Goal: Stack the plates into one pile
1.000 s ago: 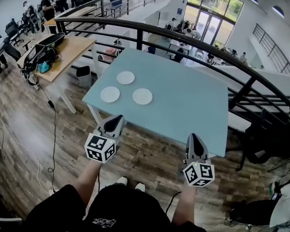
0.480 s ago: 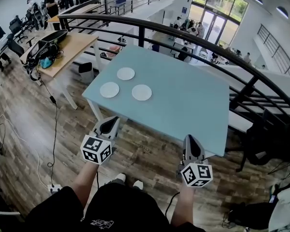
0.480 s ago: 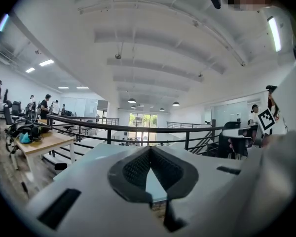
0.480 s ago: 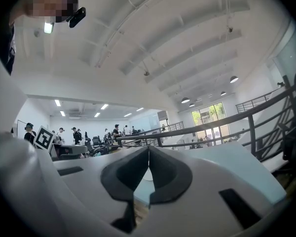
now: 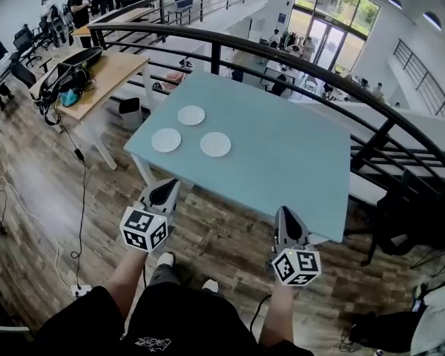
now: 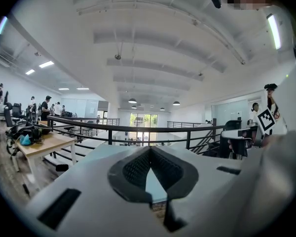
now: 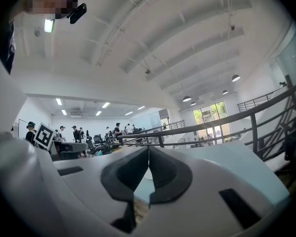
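Three white plates lie apart on the far left part of the light blue table [image 5: 282, 162]: one at the left [image 5: 166, 140], one further back [image 5: 191, 115], one to the right [image 5: 216, 144]. My left gripper [image 5: 167, 189] hovers short of the table's near left corner, its tips meeting, nothing between them. My right gripper [image 5: 285, 217] hangs before the table's near edge, also shut and empty. In the left gripper view the left gripper's [image 6: 149, 149] jaws meet at the tips, with the table surface seen beyond. The right gripper view shows the right gripper [image 7: 148, 149] closed likewise.
A black railing [image 5: 282, 61] curves behind the table. A wooden desk [image 5: 96, 76] with bags stands at the left, cables run over the wooden floor [image 5: 52, 221]. A dark chair [image 5: 408, 221] sits at the right. People stand far off at the back left.
Both grippers sit slightly lower and nearer me in the head view, and the table with its plates has shifted a little left and up. The jaws stay shut.
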